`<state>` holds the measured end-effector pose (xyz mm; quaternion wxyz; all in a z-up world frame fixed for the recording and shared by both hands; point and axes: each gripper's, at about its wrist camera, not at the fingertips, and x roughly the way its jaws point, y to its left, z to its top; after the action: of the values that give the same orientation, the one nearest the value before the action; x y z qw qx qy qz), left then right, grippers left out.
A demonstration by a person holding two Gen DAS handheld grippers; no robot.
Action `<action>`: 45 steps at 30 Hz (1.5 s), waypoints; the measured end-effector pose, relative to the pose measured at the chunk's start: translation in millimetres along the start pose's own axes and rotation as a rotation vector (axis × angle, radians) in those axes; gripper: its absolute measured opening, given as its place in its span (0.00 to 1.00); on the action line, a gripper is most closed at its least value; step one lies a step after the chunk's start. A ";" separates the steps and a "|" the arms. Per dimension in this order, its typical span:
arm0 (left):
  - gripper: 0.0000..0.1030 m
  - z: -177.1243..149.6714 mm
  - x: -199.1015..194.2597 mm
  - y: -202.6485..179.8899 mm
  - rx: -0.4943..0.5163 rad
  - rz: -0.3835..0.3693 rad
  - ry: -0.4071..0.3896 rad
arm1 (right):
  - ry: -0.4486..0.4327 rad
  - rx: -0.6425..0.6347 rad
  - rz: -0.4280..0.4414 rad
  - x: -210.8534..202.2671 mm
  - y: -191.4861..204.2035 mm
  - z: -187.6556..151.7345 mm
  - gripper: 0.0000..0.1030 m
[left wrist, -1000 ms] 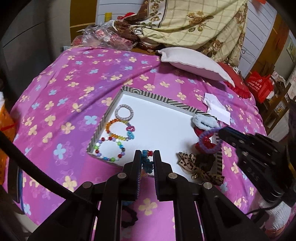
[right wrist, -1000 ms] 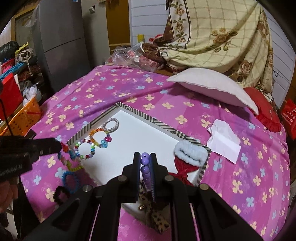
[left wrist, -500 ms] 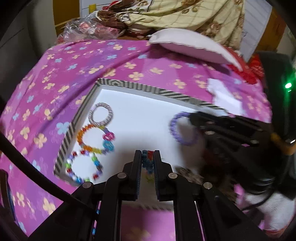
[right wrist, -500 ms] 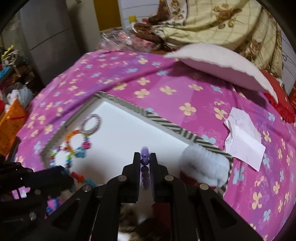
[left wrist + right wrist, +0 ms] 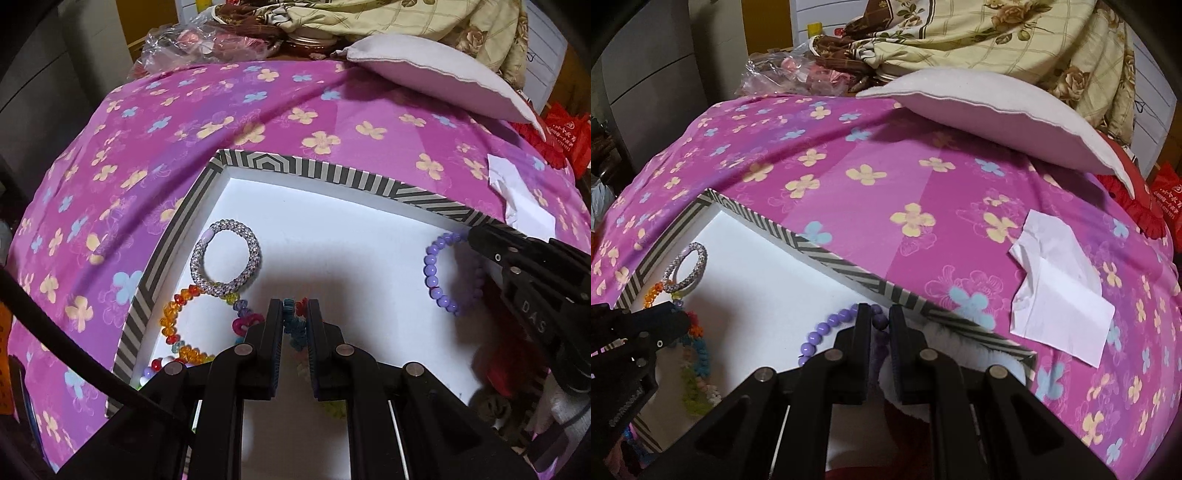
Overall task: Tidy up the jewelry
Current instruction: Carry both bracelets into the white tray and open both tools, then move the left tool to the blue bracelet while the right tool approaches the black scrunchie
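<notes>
Right now the left gripper [image 5: 295, 308] squeezes a fuzzy colorful band [image 5: 293, 325] tight above the white tray [image 5: 332, 236], near the silver ring [image 5: 225, 258]. Over by the tray's striped far wall, the right gripper [image 5: 878, 317] pinches a purple bead bracelet [image 5: 827, 326] just as tight.

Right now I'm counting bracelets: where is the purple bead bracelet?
The purple bead bracelet hangs pinched in the right gripper, over the tray's right side near its far striped wall.
</notes>
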<state>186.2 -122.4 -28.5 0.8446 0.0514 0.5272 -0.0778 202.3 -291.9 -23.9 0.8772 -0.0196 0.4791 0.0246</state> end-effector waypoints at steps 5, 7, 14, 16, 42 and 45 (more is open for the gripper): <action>0.23 -4.1 -5.6 -2.5 0.013 0.011 -0.032 | -0.006 0.023 0.036 -10.2 0.9 -3.2 0.30; 0.27 -4.2 -8.1 -0.5 0.002 0.005 -0.031 | -0.016 0.031 0.054 -19.0 2.5 -6.3 0.36; 0.39 -10.9 -25.7 -0.4 0.007 -0.001 -0.051 | -0.039 0.038 0.063 -46.3 4.9 -20.6 0.45; 0.39 -14.0 -31.8 -1.3 0.012 0.000 -0.060 | -0.047 0.042 0.065 -55.6 4.8 -24.9 0.46; 0.39 -100.8 -120.6 39.9 -0.019 0.045 -0.185 | -0.089 -0.016 0.104 -148.1 62.1 -110.1 0.55; 0.39 -112.3 -126.1 48.9 -0.034 0.043 -0.181 | -0.087 -0.030 0.117 -154.5 75.1 -120.5 0.55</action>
<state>41.7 -45.6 35.8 0.8909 0.0414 0.4490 -0.0549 13.1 -227.7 40.3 0.8938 -0.0036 0.4406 0.0836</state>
